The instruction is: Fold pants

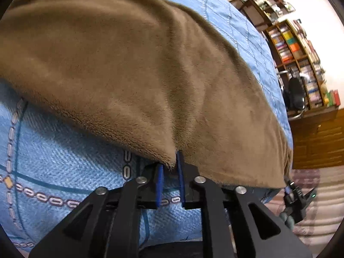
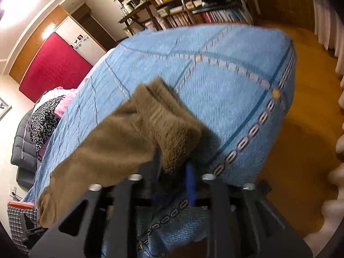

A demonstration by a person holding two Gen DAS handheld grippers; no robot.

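Brown fleece pants (image 1: pixel 133 73) lie across the blue bedspread (image 1: pixel 53 161). My left gripper (image 1: pixel 171 167) is shut on the near edge of the pants, with the fleece pinched between its blue pads. In the right wrist view the pants (image 2: pixel 120 142) hang lifted from my right gripper (image 2: pixel 174 165), which is shut on the ribbed waistband end (image 2: pixel 157 116). The right gripper also shows small at the far corner of the pants in the left wrist view (image 1: pixel 294 195). The fabric hides the fingertips in both views.
The bed (image 2: pixel 225 75) is covered by the blue patterned spread. Bookshelves (image 1: pixel 298 64) and a desk stand beyond it. A leopard-print cloth (image 2: pixel 45 120) lies at the far end of the bed. Wooden floor (image 2: pixel 301 129) lies to the right.
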